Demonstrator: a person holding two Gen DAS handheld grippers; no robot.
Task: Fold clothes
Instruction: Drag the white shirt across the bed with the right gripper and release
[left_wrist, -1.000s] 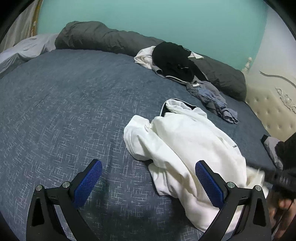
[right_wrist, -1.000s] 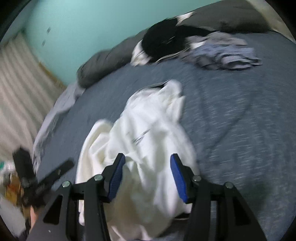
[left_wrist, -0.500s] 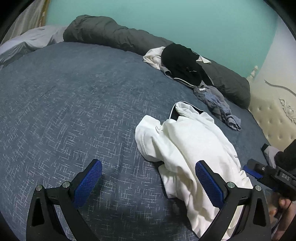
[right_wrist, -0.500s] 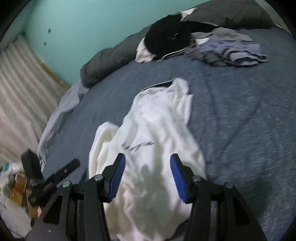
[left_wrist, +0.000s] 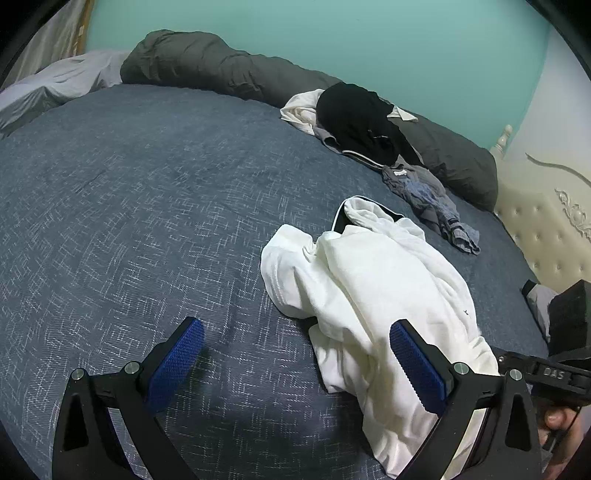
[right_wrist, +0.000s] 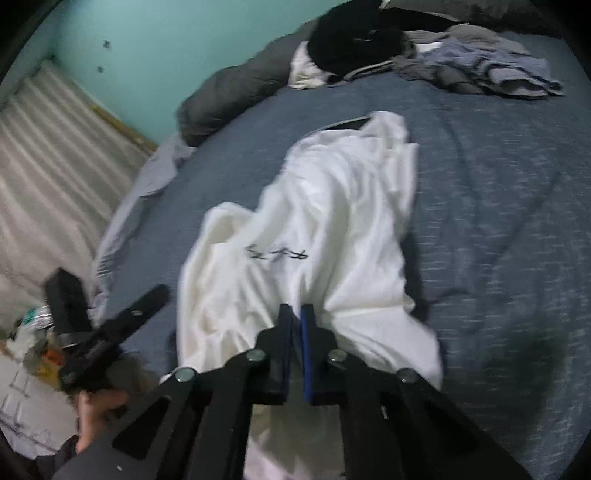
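Observation:
A crumpled white garment (left_wrist: 369, 280) with a dark-lined collar lies on the blue-grey bed cover (left_wrist: 129, 184). My left gripper (left_wrist: 295, 328) hangs open just above the bed, and its right finger is over the garment's near edge. In the right wrist view, the jaws of my right gripper (right_wrist: 296, 310) are closing tight. A fold of the white garment (right_wrist: 321, 221) is pinched between the blue pads at its near hem. A small dark script mark shows on the cloth. The right gripper also shows at the right edge of the left wrist view, where its fingertips are hidden.
A pile of black and white clothes (left_wrist: 354, 118) and a crumpled blue-grey garment (left_wrist: 432, 199) lie at the far side. A rolled dark grey duvet (left_wrist: 207, 70) runs along the teal wall. A cream tufted headboard (left_wrist: 546, 236) stands at the right.
The right gripper's jaws went from open over the white garment to shut on a fold of it near the hem. The left gripper stayed open in place.

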